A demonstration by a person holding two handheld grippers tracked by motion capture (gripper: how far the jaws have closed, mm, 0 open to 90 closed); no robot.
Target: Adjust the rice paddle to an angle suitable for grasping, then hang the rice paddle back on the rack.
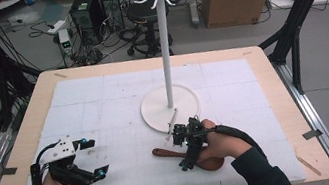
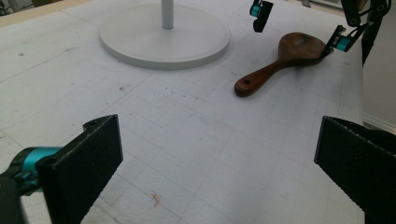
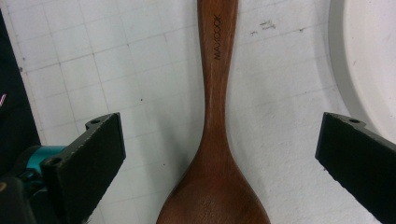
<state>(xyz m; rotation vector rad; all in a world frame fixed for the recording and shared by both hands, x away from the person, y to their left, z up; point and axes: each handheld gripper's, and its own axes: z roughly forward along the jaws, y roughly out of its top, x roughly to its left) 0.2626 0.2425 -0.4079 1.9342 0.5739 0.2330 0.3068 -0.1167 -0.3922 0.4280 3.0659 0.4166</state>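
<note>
From the high view, we saw a wooden table (image 1: 19, 147) with a white mat (image 1: 105, 112) on it. A white stand (image 1: 170, 102) with a tall pole and hooks on top stood near the middle of the mat. A brown wooden spoon (image 1: 167, 154) lay on the mat, near the stand's round base and closer to us. The right gripper (image 1: 185, 144) was over the spoon's wide end. The left gripper (image 1: 92, 158) was far off to the left, with its jaws spread wide.

From the left gripper view, we saw its two black jaws far apart with nothing between them. The spoon (image 2: 280, 60) lay far ahead on the right, flat on the mat, beside the round base (image 2: 163, 37).

From the right gripper view, we saw its jaws spread wide, one on each side of the spoon (image 3: 215, 140). They did not touch it. The handle pointed away, with small letters on it.
</note>
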